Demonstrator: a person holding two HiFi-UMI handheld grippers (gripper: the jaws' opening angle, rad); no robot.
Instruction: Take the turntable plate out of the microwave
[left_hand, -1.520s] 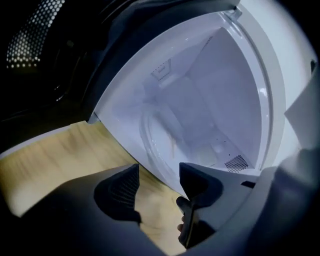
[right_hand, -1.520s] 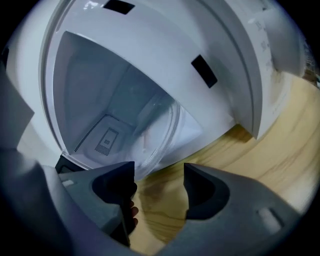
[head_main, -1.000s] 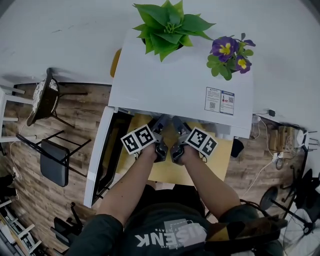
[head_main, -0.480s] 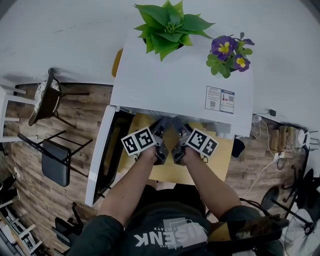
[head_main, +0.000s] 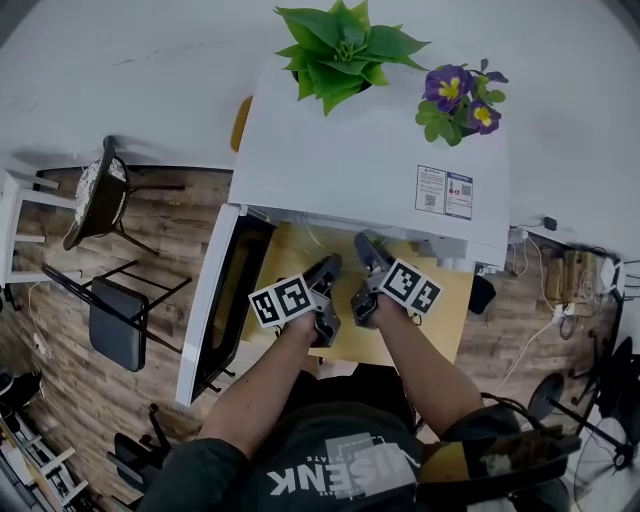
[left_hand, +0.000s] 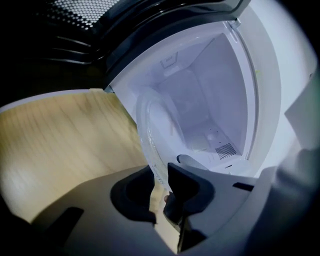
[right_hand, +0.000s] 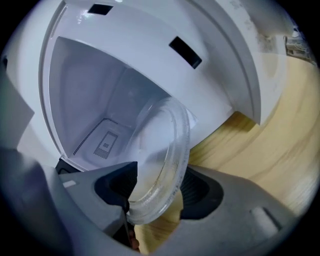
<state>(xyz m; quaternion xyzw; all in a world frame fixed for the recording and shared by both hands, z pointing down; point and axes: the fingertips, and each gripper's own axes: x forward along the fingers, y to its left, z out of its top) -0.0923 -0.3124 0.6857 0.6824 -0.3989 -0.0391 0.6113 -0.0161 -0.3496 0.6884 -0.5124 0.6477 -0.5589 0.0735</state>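
Note:
The white microwave (head_main: 370, 160) stands on a wooden table (head_main: 445, 320) with its door (head_main: 215, 300) swung open to the left. The clear glass turntable plate (left_hand: 152, 125) stands tilted at the cavity mouth, half out over the wood. My left gripper (left_hand: 160, 182) is closing, and its pads pinch the plate's near rim. In the head view the left gripper (head_main: 328, 266) sits just outside the opening. My right gripper (right_hand: 157, 192) is closing around the plate's (right_hand: 160, 150) other rim, and a gap still shows at one pad. Its tips (head_main: 365, 245) reach under the microwave's front edge.
A green plant (head_main: 340, 50) and a purple-flowered plant (head_main: 455, 95) stand on top of the microwave. A dark chair (head_main: 110, 320) and a stool (head_main: 95, 195) stand on the wood floor at left. Cables and a power strip (head_main: 570, 275) lie at right.
My left gripper has drawn back out of the microwave toward the person. The right gripper has stayed about where it was.

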